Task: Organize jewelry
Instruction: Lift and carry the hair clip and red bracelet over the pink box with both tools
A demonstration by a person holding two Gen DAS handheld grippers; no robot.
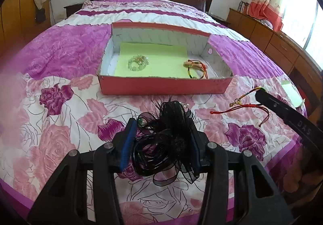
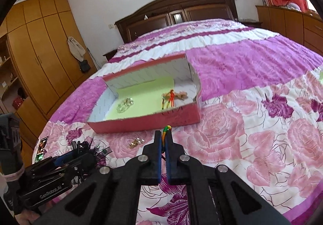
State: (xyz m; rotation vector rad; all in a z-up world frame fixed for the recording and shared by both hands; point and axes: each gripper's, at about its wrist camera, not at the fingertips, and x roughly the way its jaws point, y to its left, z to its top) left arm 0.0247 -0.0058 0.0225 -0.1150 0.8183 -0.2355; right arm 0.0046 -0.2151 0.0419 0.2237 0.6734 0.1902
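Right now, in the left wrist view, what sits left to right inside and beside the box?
Clear bead bracelet → multicoloured cord bracelet in the box → red cord on the bedspread → right gripper, jaws shut on a multicoloured cord.

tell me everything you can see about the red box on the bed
The red box is a shallow, open-topped cardboard tray, red outside and white inside, with a round hole in its right end wall. It sits flat on the floral bedspread, beyond both grippers and touched by neither. A pale green sheet covers most of its floor. On that lie a clear beaded bracelet at the left and a tangle of red and multicoloured cord bracelets at the right.
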